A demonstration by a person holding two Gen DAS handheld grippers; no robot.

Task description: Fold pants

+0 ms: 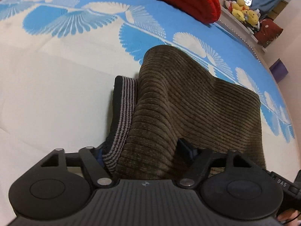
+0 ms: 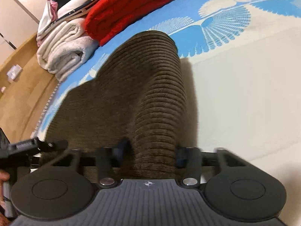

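Note:
Brown corduroy pants (image 1: pixel 180 101) lie on a bed with a blue and white patterned cover (image 1: pixel 75 18). Their striped black and grey waistband (image 1: pixel 122 113) shows at the left edge. My left gripper (image 1: pixel 144 154) is shut on the pants at the waistband end, and the cloth rises in a hump ahead of it. In the right wrist view the same pants (image 2: pixel 146 94) bulge up as a ridge from my right gripper (image 2: pixel 152 154), which is shut on a fold of the cloth. The left gripper's body (image 2: pixel 22 146) shows at the left edge of that view.
A folded red blanket (image 2: pixel 128 9) and a rolled white blanket (image 2: pixel 62 52) lie at the bed's far end. Yellow plush toys (image 1: pixel 242 11) sit on a shelf beside the bed. A wooden floor (image 2: pixel 24 94) lies past the bed's edge. A purple box (image 1: pixel 278 71) stands by the bed.

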